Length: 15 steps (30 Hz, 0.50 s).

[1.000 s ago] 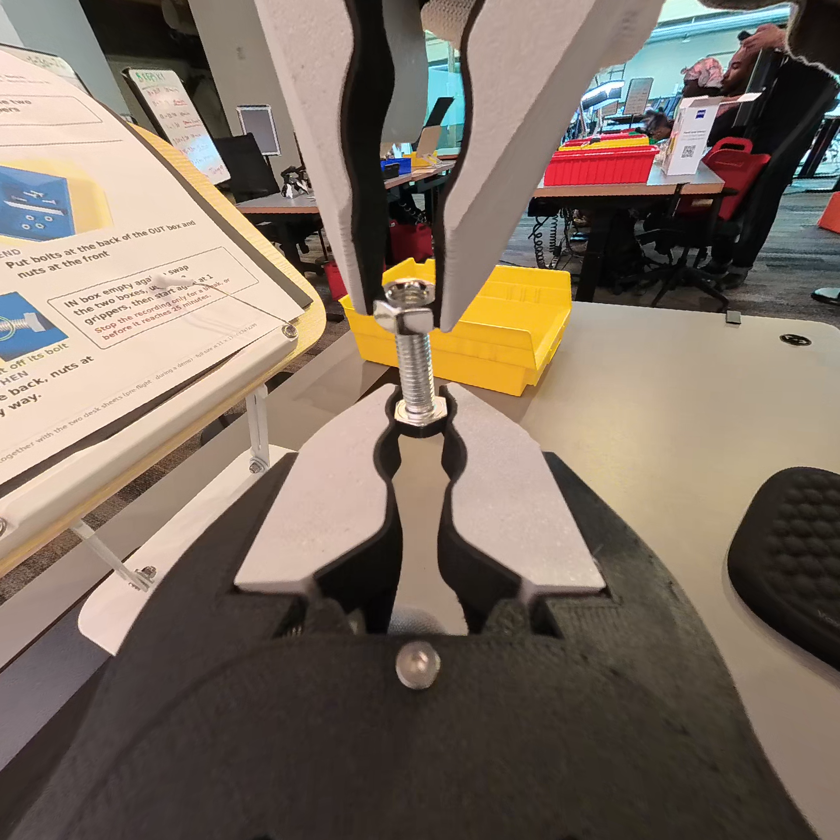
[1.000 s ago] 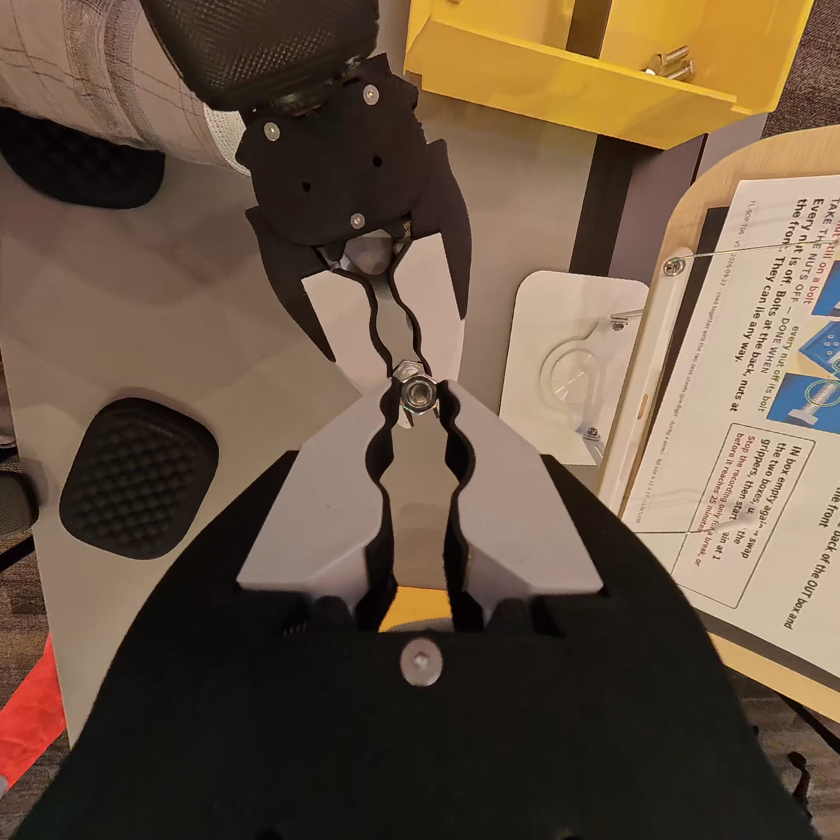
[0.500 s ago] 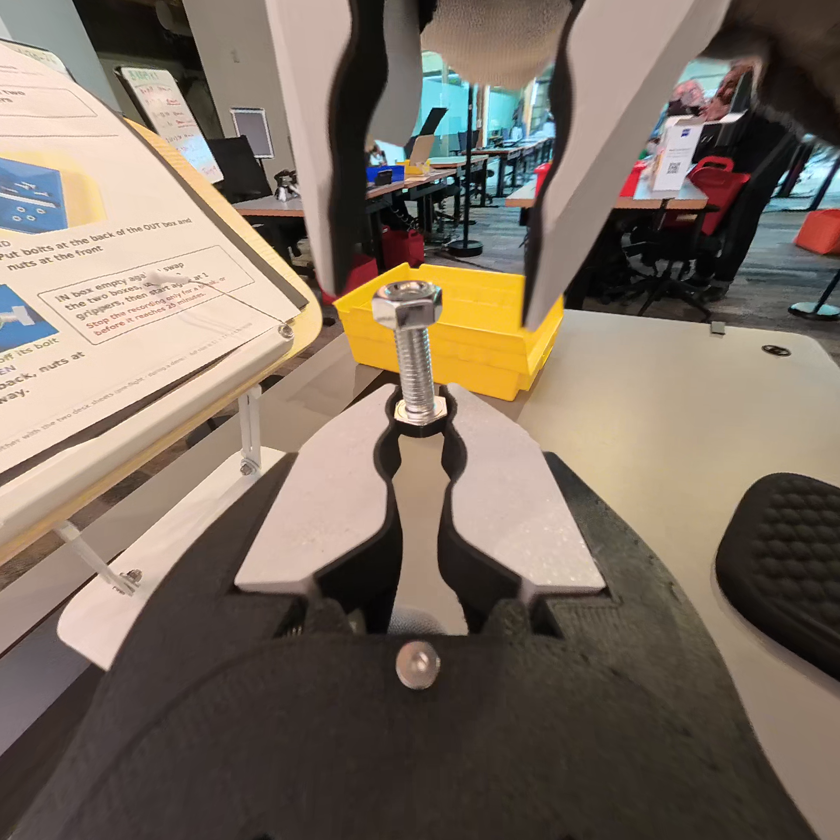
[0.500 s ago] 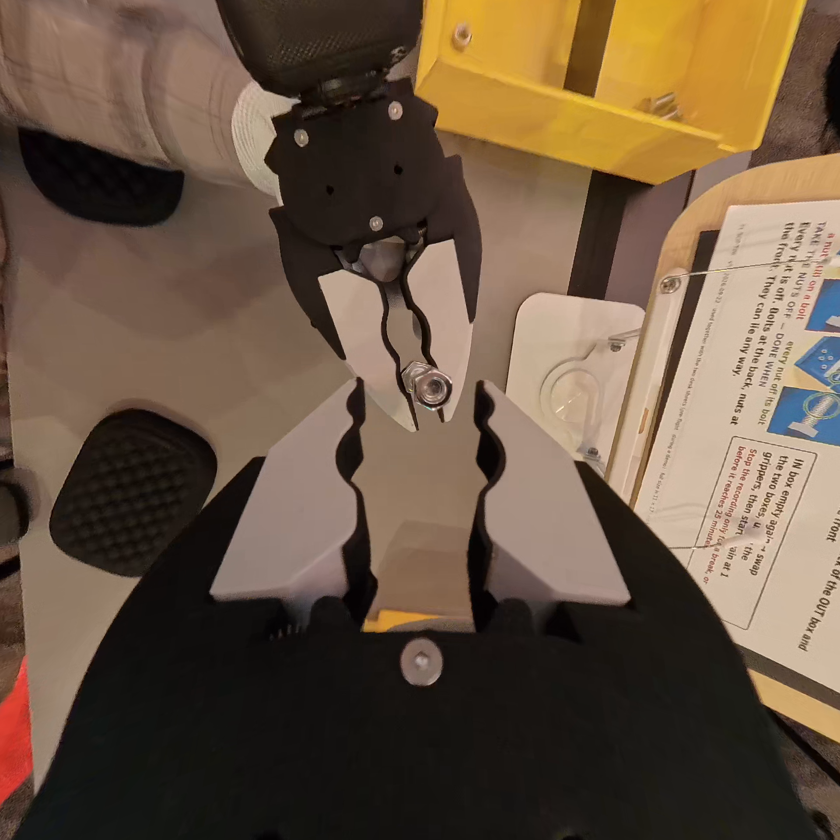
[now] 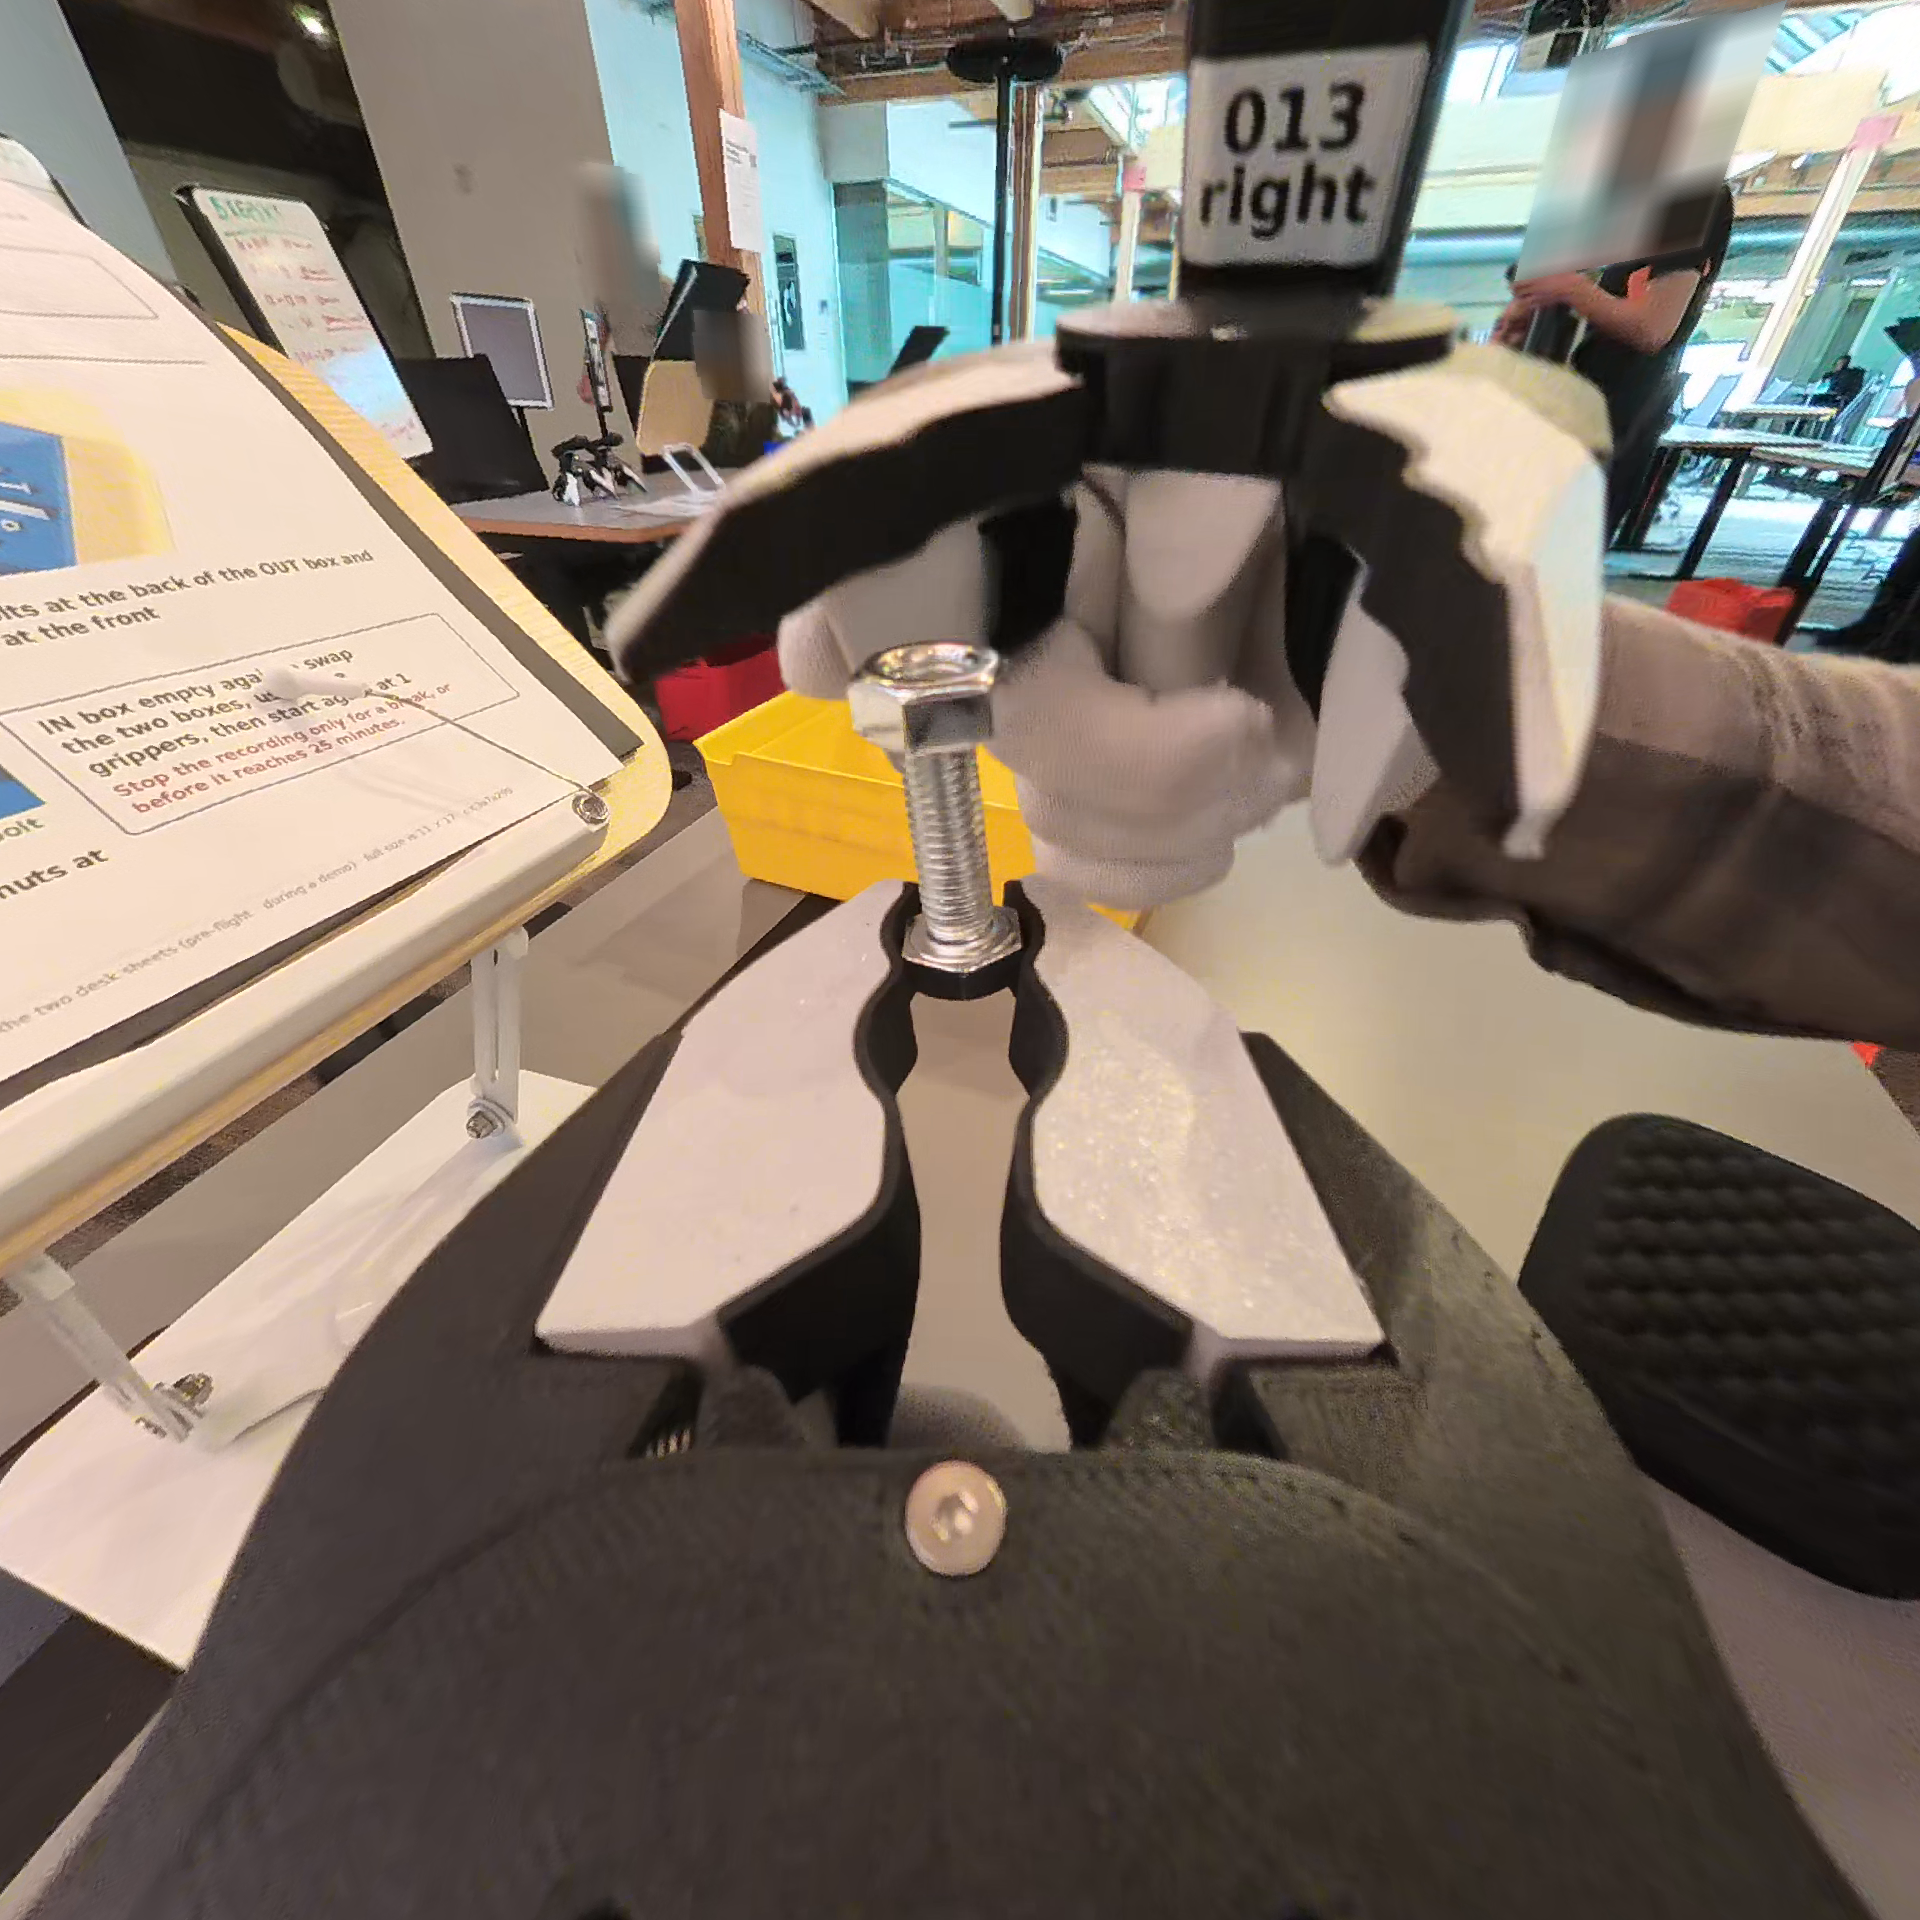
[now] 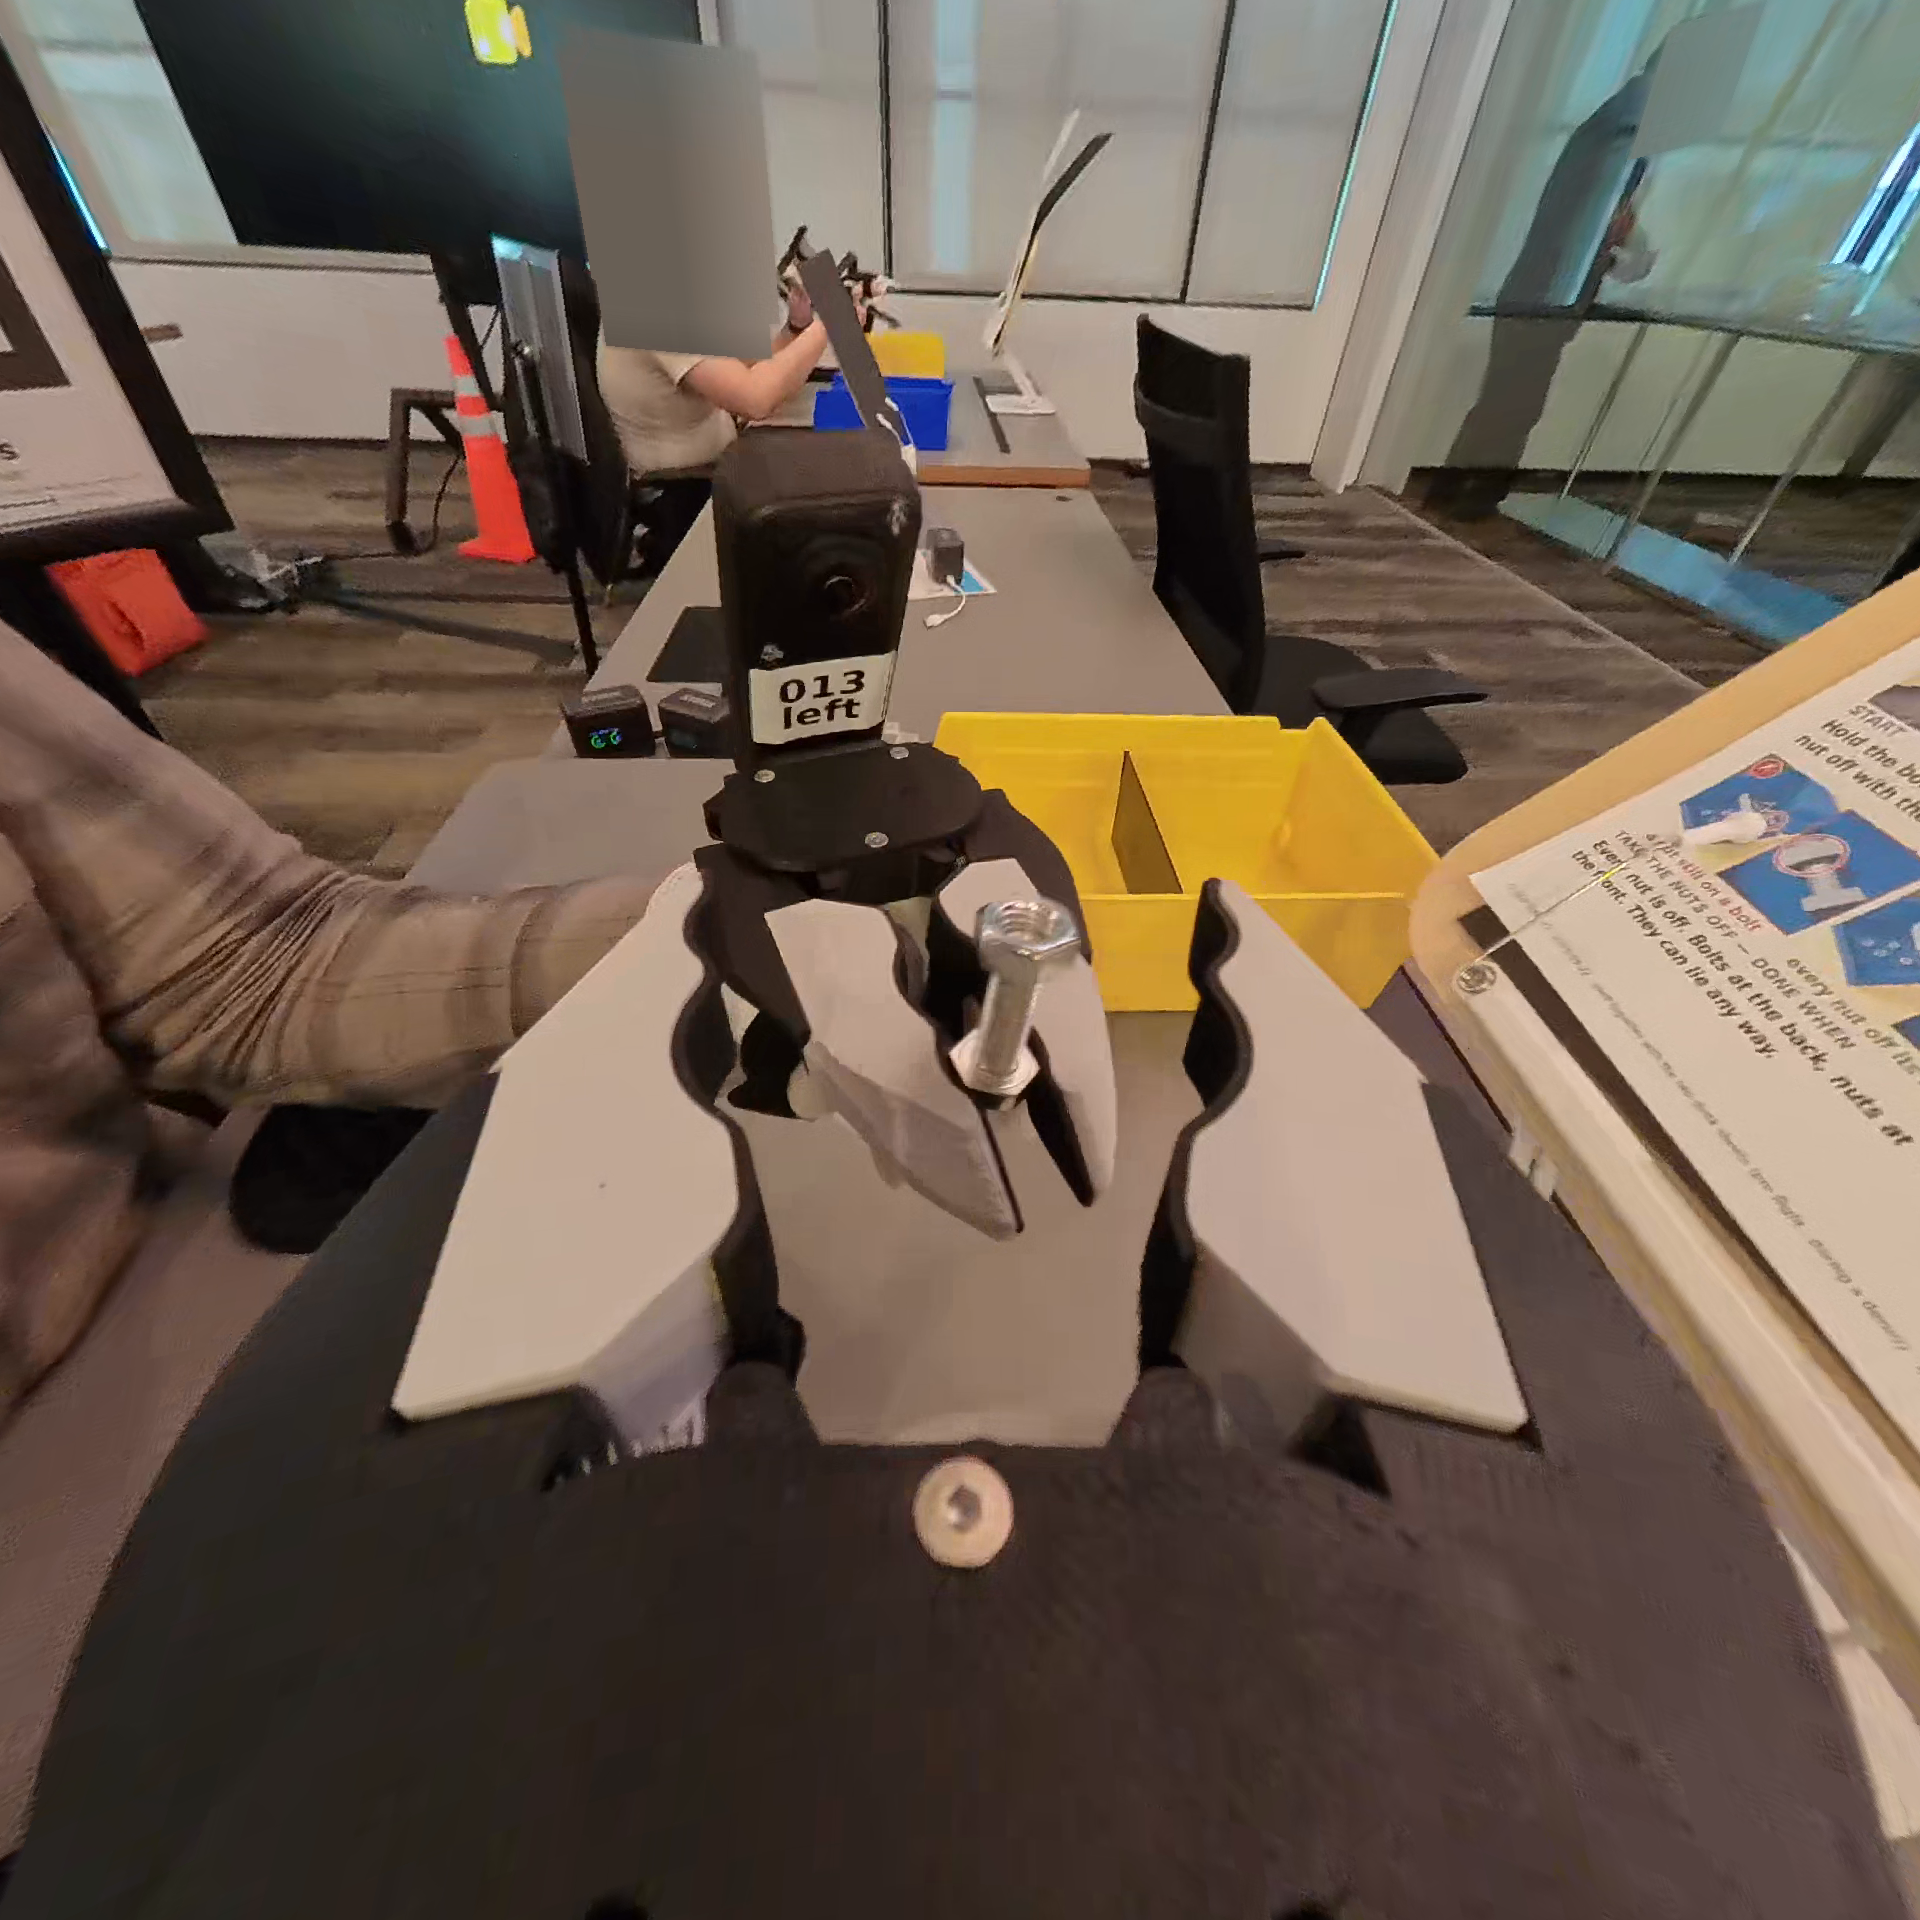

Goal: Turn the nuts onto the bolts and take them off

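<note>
My left gripper point(image 5: 961, 925) is shut on the hex head of a silver bolt point(image 5: 945, 831) and holds it upright above the table. A silver nut point(image 5: 923, 707) sits at the top end of the thread. My right gripper point(image 5: 1075, 753) is open and tilted, just behind and above the nut, not touching it. In the right wrist view my right gripper point(image 6: 945, 914) stands wide open, with the left gripper point(image 6: 1003, 1153), the bolt point(image 6: 1003, 1013) and the nut point(image 6: 1023, 930) between and beyond its fingertips.
A yellow divided bin point(image 6: 1351, 914) stands on the grey table point(image 5: 1351, 1070) behind the bolt and also shows in the left wrist view point(image 5: 810, 790). An instruction sheet on a tilted wooden board point(image 5: 260, 675) is beside it. A black pad point(image 5: 1745, 1330) lies at the right. There is about 6 centimetres between the tips of the two grippers.
My right gripper opened, let go of the nut, and swung back from above the bolt to a more level pose. My left gripper kept hold of the bolt.
</note>
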### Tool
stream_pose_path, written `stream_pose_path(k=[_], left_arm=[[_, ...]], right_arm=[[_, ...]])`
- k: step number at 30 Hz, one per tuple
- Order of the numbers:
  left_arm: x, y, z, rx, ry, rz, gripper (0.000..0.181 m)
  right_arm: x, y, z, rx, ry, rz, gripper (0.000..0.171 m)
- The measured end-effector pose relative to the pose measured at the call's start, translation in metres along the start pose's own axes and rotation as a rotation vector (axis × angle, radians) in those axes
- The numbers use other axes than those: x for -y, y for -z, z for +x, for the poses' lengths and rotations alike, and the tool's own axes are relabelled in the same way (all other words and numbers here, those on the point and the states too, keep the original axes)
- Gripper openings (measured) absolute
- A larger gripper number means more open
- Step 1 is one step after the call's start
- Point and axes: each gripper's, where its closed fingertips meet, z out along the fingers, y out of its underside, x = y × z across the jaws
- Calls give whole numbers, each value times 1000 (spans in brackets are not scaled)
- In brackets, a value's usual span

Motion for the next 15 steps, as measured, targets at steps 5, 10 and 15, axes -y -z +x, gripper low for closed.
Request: stream_pose_path(k=[5, 10, 15], left_arm=[[-5, -2, -2, 6, 6, -16, 15], [-6, -4, 1, -2, -2, -24, 15], [-7, -6, 2, -1, -5, -28, 15]], right_arm=[[-8, 0, 0, -35, -5, 63, 72], [-10, 5, 11, -88, -34, 124, 50], [-12, 8, 14, -88, -49, 142, 41]])
